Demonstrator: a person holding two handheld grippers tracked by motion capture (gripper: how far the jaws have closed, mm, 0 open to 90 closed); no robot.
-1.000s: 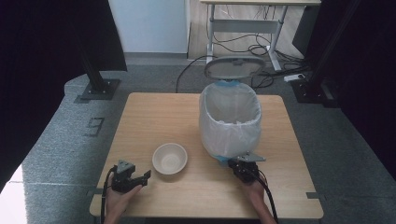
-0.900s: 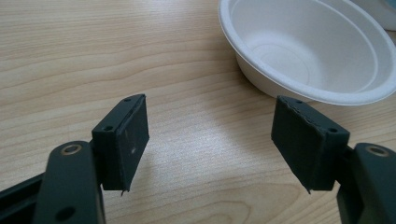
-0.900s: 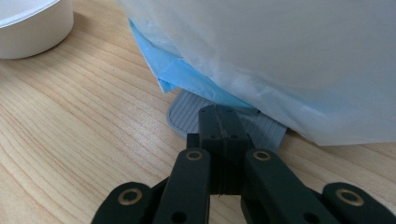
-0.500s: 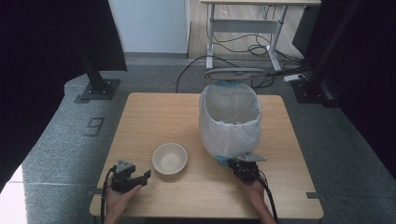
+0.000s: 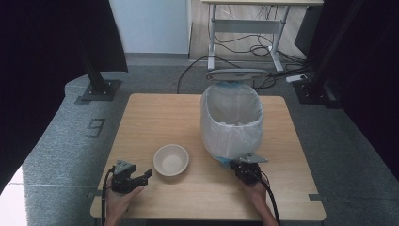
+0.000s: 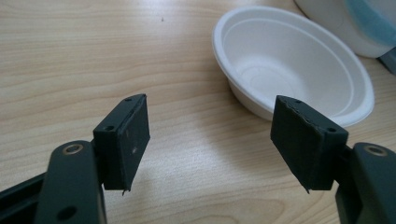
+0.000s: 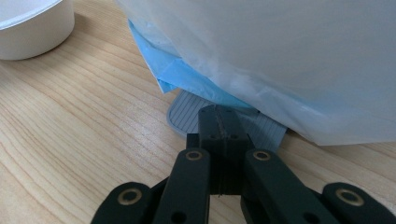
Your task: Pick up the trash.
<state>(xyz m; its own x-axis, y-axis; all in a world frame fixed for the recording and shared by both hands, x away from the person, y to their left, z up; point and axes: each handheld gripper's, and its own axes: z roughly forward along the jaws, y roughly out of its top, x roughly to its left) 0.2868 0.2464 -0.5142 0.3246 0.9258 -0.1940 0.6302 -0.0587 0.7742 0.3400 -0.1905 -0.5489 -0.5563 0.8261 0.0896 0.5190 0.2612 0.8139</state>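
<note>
**Grippers low at the near edge, bowl and bin between them**

Jaws first. Our left gripper (image 6: 212,140) stands wide, its two black pads well apart with bare wood between them; it holds nothing. In the high view we see it (image 5: 141,176) near the front left corner of the table (image 5: 155,113), gripped by our left hand (image 5: 120,197), aimed toward the bowl (image 5: 171,160).

Our right gripper (image 7: 219,126) has its jaws pressed together, with no gap between the pads and nothing caught in them. Its tip rests over a grey ribbed pedal (image 7: 187,114) that juts out from under the bin; we cannot tell whether it touches the pedal or only hovers just above. From above, that gripper (image 5: 237,165) sits just in front of the bin's base, with our right hand (image 5: 256,188) behind it and its cable trailing off the near edge.

The bowl is white, empty and upright, just ahead of the left gripper's right pad in the left gripper view (image 6: 289,60). It lies left of the bin (image 5: 231,120), near it but apart.

The bin stands upright on the right half of the table, lined with a white bag (image 7: 280,56), blue plastic (image 7: 187,70) showing below it. Its lid (image 5: 236,74) is raised at the far side.
</note>
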